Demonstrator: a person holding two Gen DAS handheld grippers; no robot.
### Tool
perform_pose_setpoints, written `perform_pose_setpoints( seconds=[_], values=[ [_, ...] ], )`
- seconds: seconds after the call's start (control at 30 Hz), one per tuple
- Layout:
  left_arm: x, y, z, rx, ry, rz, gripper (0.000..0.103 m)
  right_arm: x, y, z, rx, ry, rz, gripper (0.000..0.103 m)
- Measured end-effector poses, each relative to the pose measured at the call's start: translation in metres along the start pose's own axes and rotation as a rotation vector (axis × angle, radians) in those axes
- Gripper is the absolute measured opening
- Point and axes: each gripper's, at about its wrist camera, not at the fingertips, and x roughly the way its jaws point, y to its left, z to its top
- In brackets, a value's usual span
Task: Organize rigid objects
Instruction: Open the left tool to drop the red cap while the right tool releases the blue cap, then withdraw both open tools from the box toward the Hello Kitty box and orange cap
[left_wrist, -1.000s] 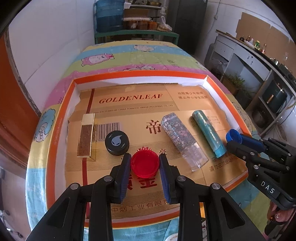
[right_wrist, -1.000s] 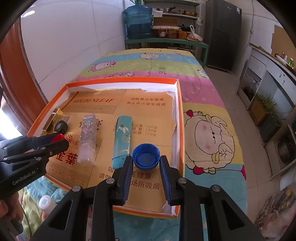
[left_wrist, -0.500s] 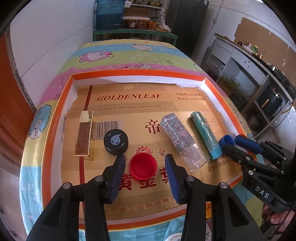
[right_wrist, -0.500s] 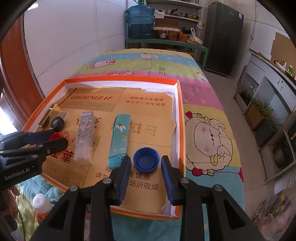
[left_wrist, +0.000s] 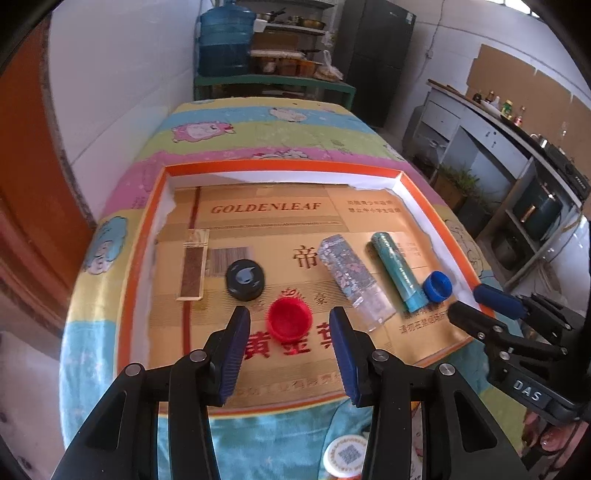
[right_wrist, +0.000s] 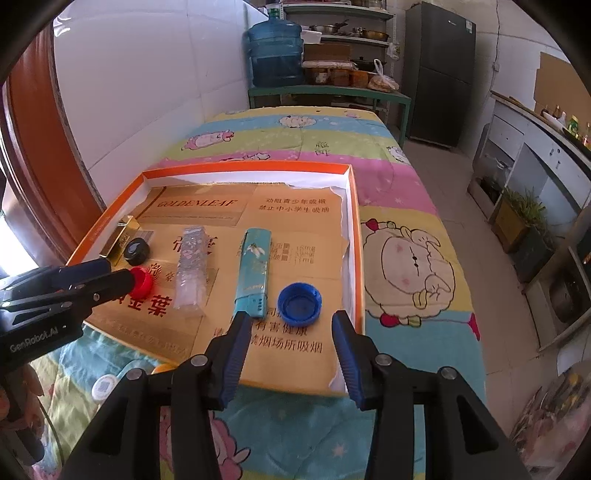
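The round red plastic bottle cap (left_wrist: 289, 324) was sat dead centre-frame, untouched between the released left gripper (left_wrist: 288, 347); the right gripper (right_wrist: 291, 345) was still opening below the blue plastic cap (right_wrist: 299, 303).

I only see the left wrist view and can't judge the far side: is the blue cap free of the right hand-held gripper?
Observer: Yes. The right hand-held gripper is opening, and the blue cap sits just ahead of its fingertips, touching neither pad.
Operator: Which way up is the cap?
Observer: Open side up, flat on the cardboard liner.
Operator: Is it against the tray wall?
Observer: No. A strip of liner shows between it and the tray's right wall.
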Motion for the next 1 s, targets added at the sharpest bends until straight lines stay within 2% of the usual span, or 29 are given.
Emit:
perform_pose_setpoints(
  seconds=[0.53,0.77,1.0],
  values=[
    [-0.054,0.010,-0.025,-0.017,-0.058,0.038,0.046,-0.035,0.020,-0.024,-0.002,0.002,0.036,0.045],
    [-0.065,0.015,-0.037,-0.027,-0.061,0.035,0.046,-0.045,0.033,-0.036,-0.021,0.006,0.048,0.045],
    [-0.070,0.020,-0.049,-0.040,-0.055,0.030,0.046,-0.042,0.057,-0.055,-0.070,0.054,0.102,0.045]
  ],
)
